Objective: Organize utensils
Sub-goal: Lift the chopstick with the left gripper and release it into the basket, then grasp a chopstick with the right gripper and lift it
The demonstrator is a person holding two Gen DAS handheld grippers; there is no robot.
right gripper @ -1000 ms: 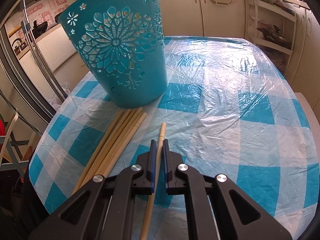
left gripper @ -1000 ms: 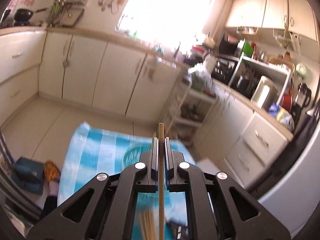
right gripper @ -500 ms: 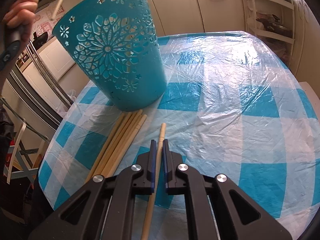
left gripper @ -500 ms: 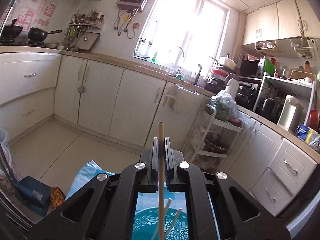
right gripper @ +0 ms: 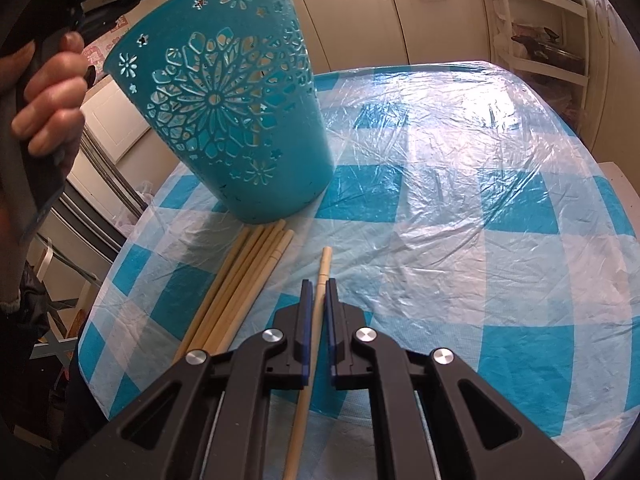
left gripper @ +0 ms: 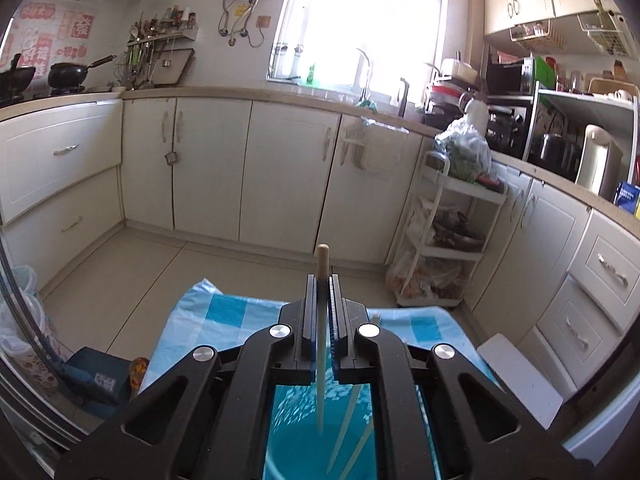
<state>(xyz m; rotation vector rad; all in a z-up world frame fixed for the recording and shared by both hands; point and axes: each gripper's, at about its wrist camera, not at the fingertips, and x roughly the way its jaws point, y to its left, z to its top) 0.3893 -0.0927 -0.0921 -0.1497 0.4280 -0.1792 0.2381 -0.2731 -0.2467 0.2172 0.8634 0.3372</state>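
Note:
My left gripper (left gripper: 322, 280) is shut on a wooden chopstick (left gripper: 321, 344) held upright, its lower end down inside the teal basket (left gripper: 304, 440) below, where two other chopsticks (left gripper: 348, 424) lean. In the right wrist view the teal cut-out basket (right gripper: 236, 116) stands on the checked table, and the hand holding the left gripper shows at the left edge. My right gripper (right gripper: 316, 286) is shut on a single chopstick (right gripper: 320, 292) just above the table. A bundle of several chopsticks (right gripper: 244, 280) lies left of it, ends at the basket's base.
The blue-and-white checked cloth under clear plastic (right gripper: 460, 208) covers the table. Cream kitchen cabinets (left gripper: 256, 168) line the far wall. A white wire rack with bags (left gripper: 448, 236) stands beyond the table's far right corner. A white stool (left gripper: 516, 376) sits beside the table.
My left gripper has tilted up from looking at the table to upright over the basket, lowering its chopstick in. My right gripper has stayed shut on its chopstick, shifting slightly.

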